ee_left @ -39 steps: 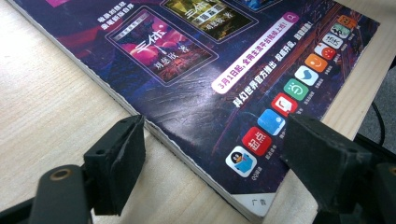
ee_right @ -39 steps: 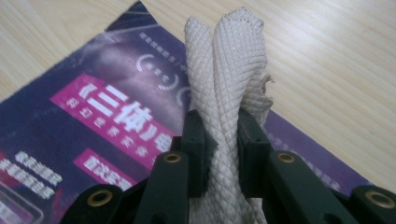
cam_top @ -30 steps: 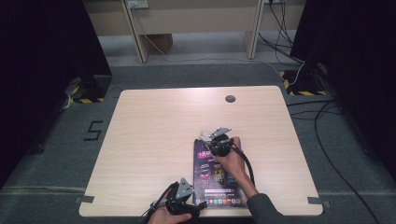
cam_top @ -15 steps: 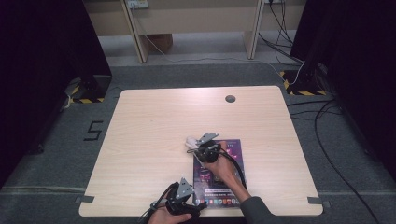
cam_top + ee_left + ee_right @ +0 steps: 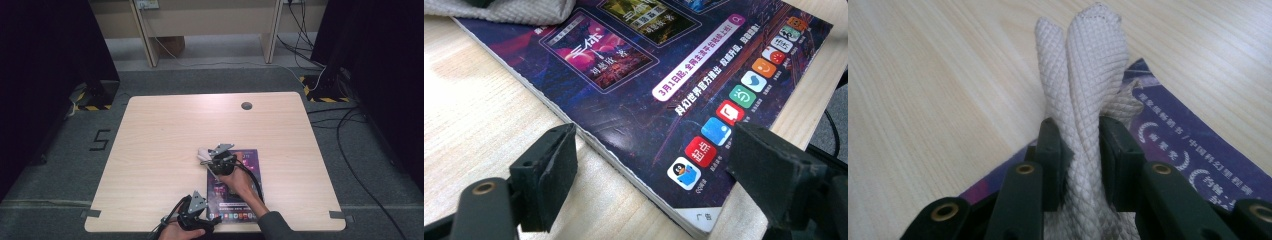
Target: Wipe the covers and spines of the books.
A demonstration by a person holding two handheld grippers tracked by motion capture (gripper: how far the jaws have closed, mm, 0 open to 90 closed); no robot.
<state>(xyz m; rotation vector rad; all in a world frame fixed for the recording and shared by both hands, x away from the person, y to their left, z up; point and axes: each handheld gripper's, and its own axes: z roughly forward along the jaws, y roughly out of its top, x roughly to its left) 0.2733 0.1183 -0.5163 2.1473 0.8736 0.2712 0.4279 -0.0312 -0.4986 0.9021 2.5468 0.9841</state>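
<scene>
Right tool (image 5: 209,156) pinches white cloth (image 5: 1083,65) at magazine's (image 5: 240,192) upper-left corner, jaws just easing; left tool (image 5: 649,170) wide, straddling its lower corner.

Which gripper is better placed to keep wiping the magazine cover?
Right: the right gripper already pinches the cloth at the magazine far corner; the left gripper stands open, straddling its near corner.
</scene>
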